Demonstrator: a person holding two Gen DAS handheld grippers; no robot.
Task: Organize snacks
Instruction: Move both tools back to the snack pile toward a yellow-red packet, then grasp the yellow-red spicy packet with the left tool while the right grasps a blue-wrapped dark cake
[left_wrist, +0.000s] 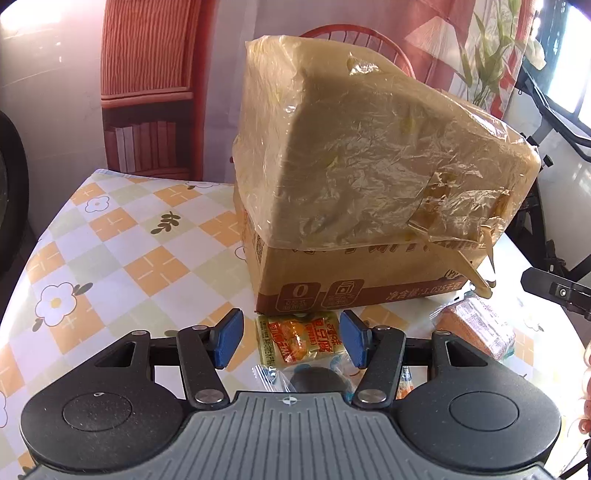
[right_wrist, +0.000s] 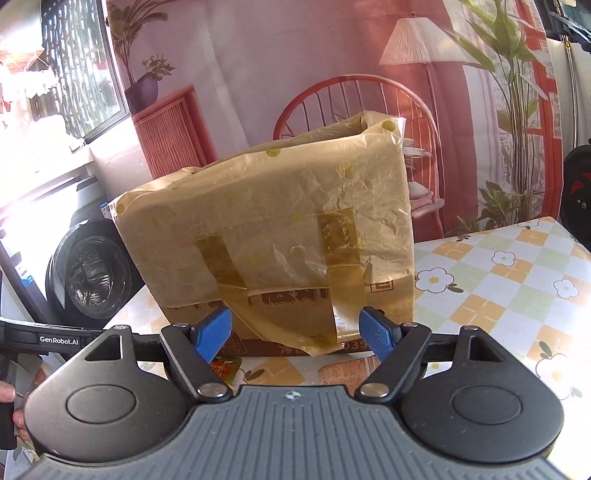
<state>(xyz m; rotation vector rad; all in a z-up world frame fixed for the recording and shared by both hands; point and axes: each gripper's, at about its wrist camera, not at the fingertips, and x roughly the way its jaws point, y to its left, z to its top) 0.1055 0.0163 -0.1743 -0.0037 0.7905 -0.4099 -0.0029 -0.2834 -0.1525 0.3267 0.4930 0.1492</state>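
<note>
Left gripper (left_wrist: 291, 341) had its blue pads spread wide, holding nothing, poised over a yellow-orange snack packet (left_wrist: 295, 341) lying between them on the table (left_wrist: 122, 240). More wrapped snacks (left_wrist: 273, 376) sat under the gripper body; an orange-brown packet (left_wrist: 474, 326) lay off to its right, apart. Just past the packets stood the cardboard box (left_wrist: 332, 288), lined with a yellowish plastic bag (left_wrist: 369, 155) folded down over its sides. Right gripper (right_wrist: 295, 334) was likewise spread and empty, facing another side of the box (right_wrist: 251, 343), with bag handles (right_wrist: 332, 325) hanging between its pads. Box sat toward the table's far edge.
</note>
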